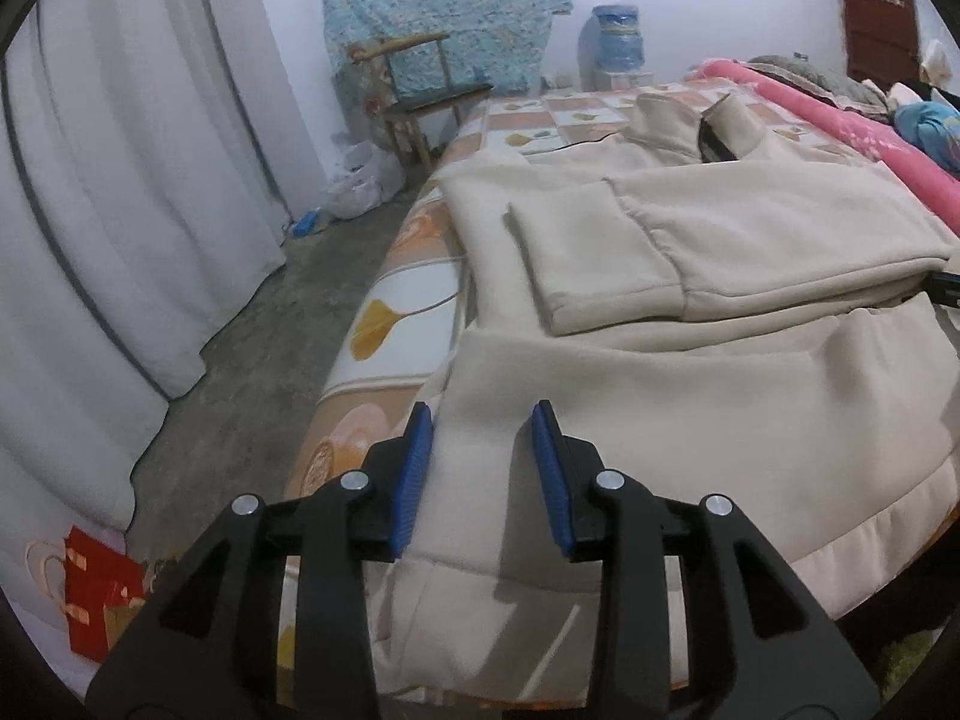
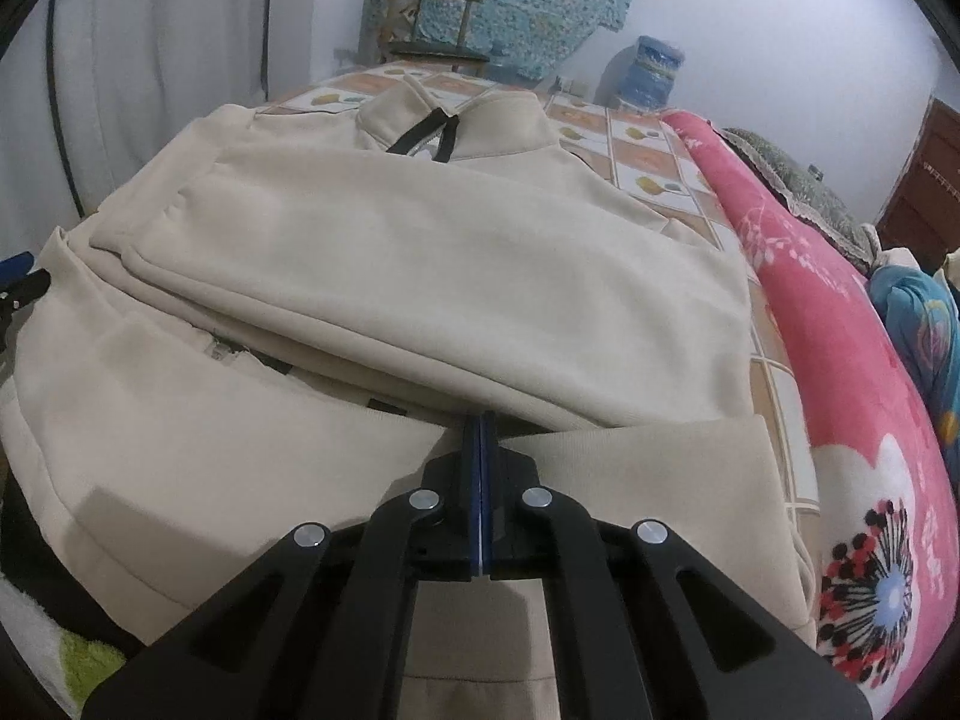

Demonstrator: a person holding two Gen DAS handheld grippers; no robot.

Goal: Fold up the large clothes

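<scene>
Jacket [image 2: 420,276] hem hidden by claws

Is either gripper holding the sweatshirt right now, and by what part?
The right gripper is shut on the beige sweatshirt, pinching its near bottom hem. The left gripper is open over the hem and holds nothing.

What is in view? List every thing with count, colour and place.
sweatshirt: one, beige, spread on the bed, sleeves folded across it
bedsheet: one, orange and white checks, under the sweatshirt
blanket: one, pink with flowers, along the bed's far side
curtain: one, white, beside the bed
chair: one, wooden, by the wall
patterned cloth: one, turquoise, hung behind the chair
water bottle: one, blue, by the wall
left claw: one, black with blue pads, open over the hem
right claw: one, black, shut at the sweatshirt's lower part
</scene>
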